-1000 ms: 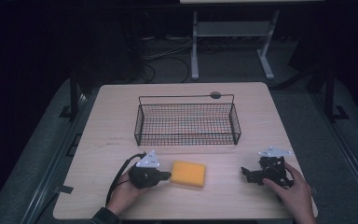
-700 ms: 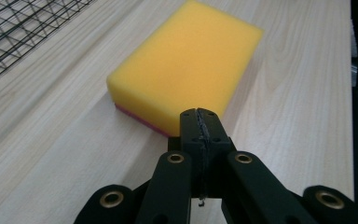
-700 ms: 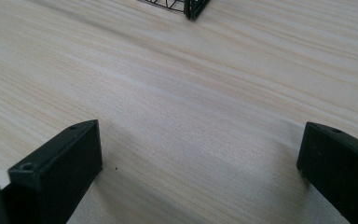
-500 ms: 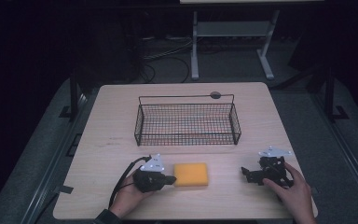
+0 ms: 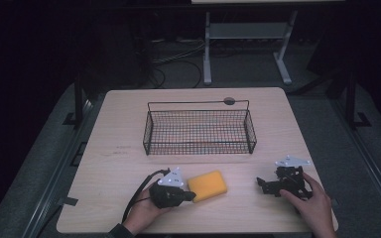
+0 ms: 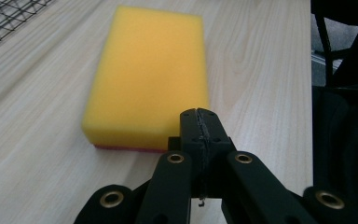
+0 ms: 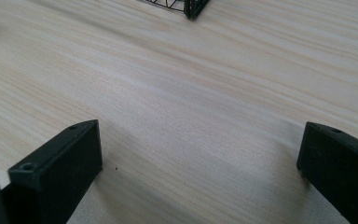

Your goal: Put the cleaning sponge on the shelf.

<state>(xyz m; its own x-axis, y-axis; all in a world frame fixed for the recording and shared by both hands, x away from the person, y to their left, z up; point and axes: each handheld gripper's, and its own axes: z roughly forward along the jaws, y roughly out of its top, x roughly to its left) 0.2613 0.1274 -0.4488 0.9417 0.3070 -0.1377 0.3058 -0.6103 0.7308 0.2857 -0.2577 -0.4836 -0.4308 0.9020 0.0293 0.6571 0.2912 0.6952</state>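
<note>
On the pale wood-grain table (image 5: 129,163) in this dark room, my left gripper (image 6: 200,126), its jaws pressed together, noses the near short edge of the soft yellow rectangular sponge (image 6: 151,74) lying flat before the black wire basket (image 5: 198,130), while my right gripper (image 7: 200,158) rests spread wide over bare wood.

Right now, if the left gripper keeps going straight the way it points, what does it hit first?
The yellow sponge. The left gripper, jaws shut, points at its near edge; whether it already touches is unclear.
</note>
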